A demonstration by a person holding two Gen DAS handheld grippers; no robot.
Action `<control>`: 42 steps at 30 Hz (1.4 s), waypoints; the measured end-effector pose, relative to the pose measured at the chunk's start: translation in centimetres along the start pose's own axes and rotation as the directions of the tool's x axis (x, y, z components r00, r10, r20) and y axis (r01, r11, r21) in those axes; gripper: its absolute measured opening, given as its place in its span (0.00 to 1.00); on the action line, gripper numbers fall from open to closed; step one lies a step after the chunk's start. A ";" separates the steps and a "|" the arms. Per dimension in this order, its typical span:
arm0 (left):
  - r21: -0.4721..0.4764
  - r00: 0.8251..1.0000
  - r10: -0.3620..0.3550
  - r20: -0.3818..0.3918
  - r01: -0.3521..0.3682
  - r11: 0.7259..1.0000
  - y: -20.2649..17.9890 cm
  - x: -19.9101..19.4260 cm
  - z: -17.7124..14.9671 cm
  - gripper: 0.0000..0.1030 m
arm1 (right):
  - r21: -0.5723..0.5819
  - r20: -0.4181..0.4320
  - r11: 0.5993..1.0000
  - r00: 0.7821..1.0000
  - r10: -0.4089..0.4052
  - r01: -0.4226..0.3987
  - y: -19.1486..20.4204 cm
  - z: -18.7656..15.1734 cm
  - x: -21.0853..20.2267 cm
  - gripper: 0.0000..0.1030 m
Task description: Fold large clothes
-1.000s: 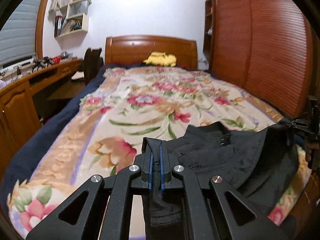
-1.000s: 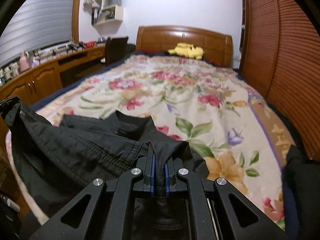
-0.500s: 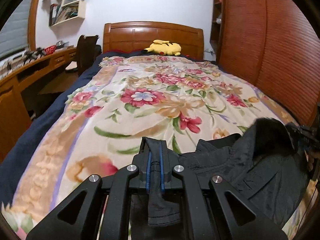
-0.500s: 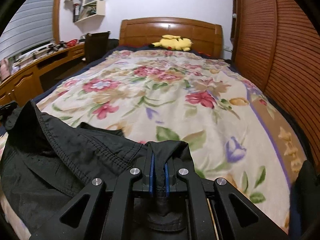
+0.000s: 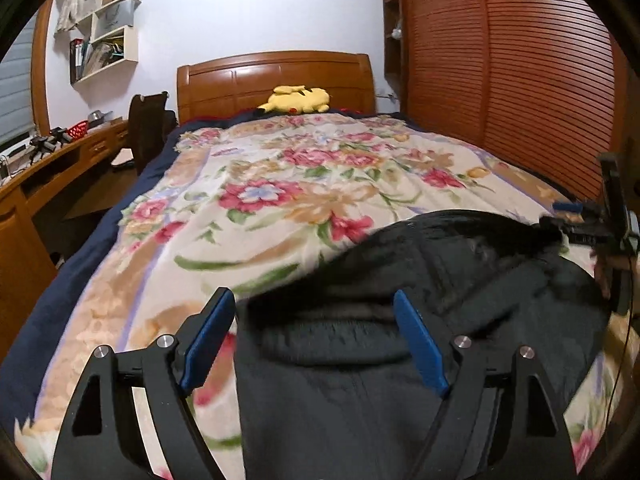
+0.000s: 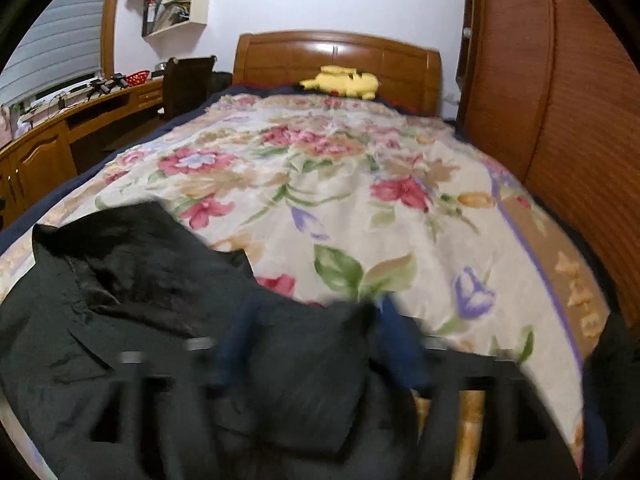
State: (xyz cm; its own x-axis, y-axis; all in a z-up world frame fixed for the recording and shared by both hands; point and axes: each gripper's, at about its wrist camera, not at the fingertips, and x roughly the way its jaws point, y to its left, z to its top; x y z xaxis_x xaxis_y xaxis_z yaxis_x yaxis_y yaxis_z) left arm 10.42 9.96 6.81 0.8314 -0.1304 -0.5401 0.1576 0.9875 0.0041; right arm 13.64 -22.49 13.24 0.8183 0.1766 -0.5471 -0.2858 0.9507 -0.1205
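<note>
Shelves [image 5: 106, 46] sit at the upper left of my left wrist view, with the wooden counter [image 5: 60, 160] running down the left edge and the bed [image 5: 312, 184] under its floral blanket filling the middle. At the lower left of that frame my left tool [image 5: 316, 340] stands wide open, its blue pads [image 5: 208, 338] spread well apart with nothing pinched between them; the black garment [image 5: 420, 340] lies on the blanket at the foot of the bed, its near edge passing between the spread pads and the bulk of it reaching toward the right edge, where the other rig shows. In my right wrist view the same garment [image 6: 132, 300] covers the lower left, and further right, at bottom centre, my right tool [image 6: 316, 340] is badly smeared by motion blur; its blue pads look parted with dark cloth lying between them, so I read it as open, though I can't say whether cloth touches a pad. My judgement: the spreading step is done, the piece laid out flat and let go. The next move calls for picking a fresh edge on each side, closing on it, and carrying it across for the first fold, keeping the cloth from bunching on the soft blanket.
</note>
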 end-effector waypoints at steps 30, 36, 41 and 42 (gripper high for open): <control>-0.001 0.991 -0.098 -0.096 0.098 0.995 0.9 -1.8 -8.5 0.90 | -0.431 -0.315 0.877 0.946 0.075 -0.213 14.6 -0.8 9.6 0.10; 0.010 0.989 -0.117 -0.093 0.118 0.993 0.2 -1.5 -7.9 0.90 | -0.392 -0.206 0.917 0.978 -0.007 -0.076 14.2 3.0 13.5 0.05; 0.009 0.988 -0.118 -0.097 0.120 0.993 0.1 -1.6 -7.9 0.90 | -0.286 -0.183 0.958 0.981 -0.066 0.011 12.2 4.2 16.1 0.18; 0.008 0.988 -0.118 -0.095 0.119 0.993 0.1 -1.6 -8.0 0.90 | -0.265 -0.180 0.964 0.981 -0.074 0.024 12.0 4.4 16.4 0.41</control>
State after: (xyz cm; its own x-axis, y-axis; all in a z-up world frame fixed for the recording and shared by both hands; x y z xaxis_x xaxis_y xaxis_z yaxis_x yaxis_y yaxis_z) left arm 4.82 10.94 0.97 0.7526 -0.2370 -0.6143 0.2600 0.9641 -0.0534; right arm 25.80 -7.12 6.45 0.7340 0.0571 -0.6767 -0.3879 0.8531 -0.3488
